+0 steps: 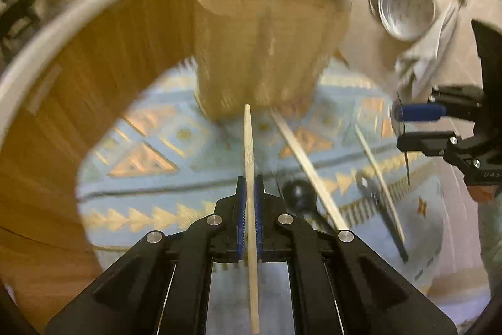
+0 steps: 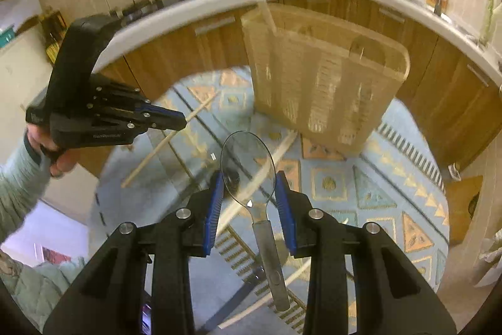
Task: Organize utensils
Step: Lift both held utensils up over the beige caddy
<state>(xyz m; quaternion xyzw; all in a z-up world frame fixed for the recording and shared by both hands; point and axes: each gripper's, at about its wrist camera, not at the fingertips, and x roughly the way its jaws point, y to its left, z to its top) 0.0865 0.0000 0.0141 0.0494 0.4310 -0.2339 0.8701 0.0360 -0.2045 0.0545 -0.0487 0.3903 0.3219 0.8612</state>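
Chopsticks point(image 1: 309, 168) lie loose at centre frame, left gripper point(image 1: 250, 203) clamps one, right gripper point(image 2: 249, 200) clamps a spoon point(image 2: 248, 165), caddy point(image 2: 323, 77) waiting.

The chopstick point(image 1: 251, 178) clamped in the left gripper point(image 1: 250, 197) is pale, matt wood with fine grain. The gripper bodies are matt black plastic with bright metal pins; the jaws carry ribbed blue pads point(image 2: 214, 218). The spoon point(image 2: 251, 178) in the right gripper point(image 2: 250, 203) is polished metal, its bowl mirror-glossy. The utensil holder point(image 2: 323, 80) looks like pale slotted plastic. The worktop point(image 2: 175, 146) is clear, glossy glass over a woven patterned rug point(image 2: 392, 193).
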